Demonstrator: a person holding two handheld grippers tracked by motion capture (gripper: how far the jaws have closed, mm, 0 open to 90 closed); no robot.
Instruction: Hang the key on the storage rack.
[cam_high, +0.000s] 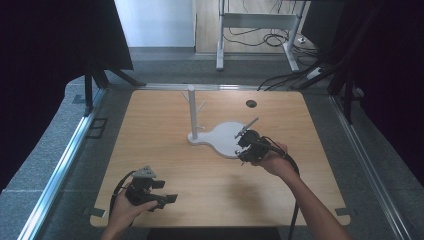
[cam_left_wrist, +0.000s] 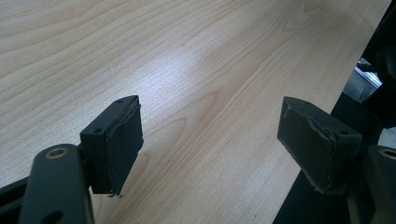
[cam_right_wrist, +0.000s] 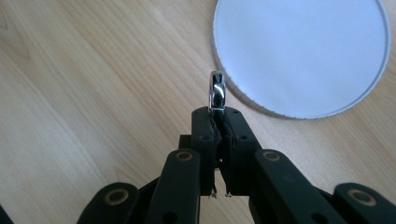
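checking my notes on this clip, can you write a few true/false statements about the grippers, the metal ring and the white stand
1. The right hand-held gripper is shut on a shiny metal ring. True.
2. The left hand-held gripper holds a ring. False: its jaws stand open over bare table.
3. The white stand has an upright post. True.
4. The ring hangs on the post. False: it is between the right gripper's jaws, beside the stand's round base.

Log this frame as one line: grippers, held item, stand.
left gripper: open, over wooden table | right gripper: shut on shiny metal ring | white stand with upright branched post: nothing visibly hung
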